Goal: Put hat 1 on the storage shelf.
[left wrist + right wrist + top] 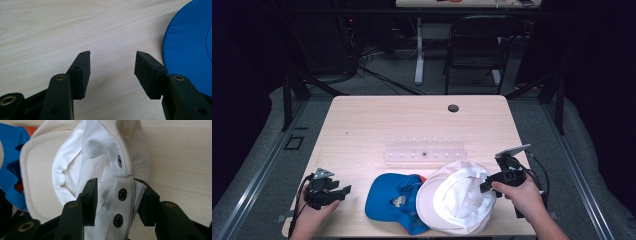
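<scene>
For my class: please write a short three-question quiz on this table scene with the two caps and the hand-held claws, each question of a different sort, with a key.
1. True or false: the left claw holds the blue cap.
2. The white cap lies: A) brim up on a chair, B) inside up on the table, C) under the blue cap.
3. Fill in: the right claw has its jaws around the white cap's snap ____.

Key
1. False; it is open over bare wood.
2. B
3. strap

High view: above near edge, looking fwd/down over whole table (362, 125). Left gripper view: low, close, shares blue cap (190, 50). Right gripper view: close-up, shares white cap (82, 160).
</scene>
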A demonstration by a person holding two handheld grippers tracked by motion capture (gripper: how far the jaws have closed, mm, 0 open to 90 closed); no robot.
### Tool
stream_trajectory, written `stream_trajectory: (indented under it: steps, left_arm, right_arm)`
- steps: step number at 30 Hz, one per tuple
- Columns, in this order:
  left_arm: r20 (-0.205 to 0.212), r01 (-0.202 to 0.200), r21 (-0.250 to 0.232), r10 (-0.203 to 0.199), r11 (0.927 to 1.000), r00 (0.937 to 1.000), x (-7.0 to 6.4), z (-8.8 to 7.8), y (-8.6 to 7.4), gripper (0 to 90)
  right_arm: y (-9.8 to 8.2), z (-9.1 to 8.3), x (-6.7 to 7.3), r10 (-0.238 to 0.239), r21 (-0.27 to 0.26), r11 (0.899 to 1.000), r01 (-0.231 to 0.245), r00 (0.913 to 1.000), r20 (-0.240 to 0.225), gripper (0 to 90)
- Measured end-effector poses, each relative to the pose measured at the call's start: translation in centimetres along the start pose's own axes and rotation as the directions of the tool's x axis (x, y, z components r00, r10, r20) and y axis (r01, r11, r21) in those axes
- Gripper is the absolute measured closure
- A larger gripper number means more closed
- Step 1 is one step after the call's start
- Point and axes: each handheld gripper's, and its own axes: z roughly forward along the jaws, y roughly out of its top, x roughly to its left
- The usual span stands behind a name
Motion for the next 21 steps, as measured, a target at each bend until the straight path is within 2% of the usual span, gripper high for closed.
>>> stream_trajectory:
  steps: [2, 3, 6, 9, 14, 16, 17, 18, 21]
  left_arm:
    - [0.001, 0.0, 0.001, 0.0, 1.0, 1.0, 0.0, 0.0, 0.0, 46.5]
    - [-0.001, -0.001, 0.001, 0.001, 1.0, 1.0, 0.0, 0.0, 0.0, 46.5]
    - [0.001, 0.001, -0.002, -0.001, 1.0, 1.0, -0.1, 0.0, 0.0, 46.5]
    - [0.0, -0.002, 0.001, 0.002, 1.0, 1.0, 0.0, 0.0, 0.0, 46.5]
    - [-0.002, 0.0, 0.0, 0.0, 1.0, 1.0, 0.0, 0.0, 0.0, 46.4]
    - [-0.002, -0.002, 0.0, 0.002, 1.0, 1.0, 0.1, 0.1, 0.0, 46.4]
    - [-0.002, -0.003, 0.0, 0.003, 1.0, 1.0, 0.1, 0.1, 0.0, 46.4]
    - [-0.002, -0.002, 0.0, 0.002, 1.0, 1.0, 0.1, 0.1, 0.0, 46.4]
    - [-0.002, -0.002, -0.002, 0.002, 1.0, 1.0, 0.1, 0.1, 0.0, 46.4]
  right_arm:
    - [0.0, -0.1, 0.1, 0.011, -0.011, 1.0, -0.011, 0.9999, -0.009, 57.5]
    - [0.0, -0.4, 0.2, 0.017, -0.021, 1.0, -0.018, 0.9994, -0.03, 58.3]
    - [0.1, -1.1, 0.4, 0.006, -0.002, 1.0, -0.006, 0.9991, -0.043, 64.4]
    - [0.1, -1.2, 0.7, 0.019, -0.013, 1.0, -0.019, 0.9995, -0.025, 70.7]
    - [0.2, -1.1, 1.0, -0.012, 0.013, 1.0, 0.012, 0.9998, 0.013, 79.2]
    - [0.2, -1.0, 1.1, -0.028, 0.022, 0.999, 0.028, 0.999, 0.034, 80.0]
    - [0.2, -1.0, 1.2, -0.022, 0.008, 1.0, 0.022, 0.9992, 0.032, 80.2]
    - [0.3, -1.1, 1.2, -0.037, 0.029, 0.999, 0.036, 0.9984, 0.043, 80.3]
    - [0.3, -1.1, 1.4, -0.032, 0.015, 0.999, 0.031, 0.998, 0.054, 80.6]
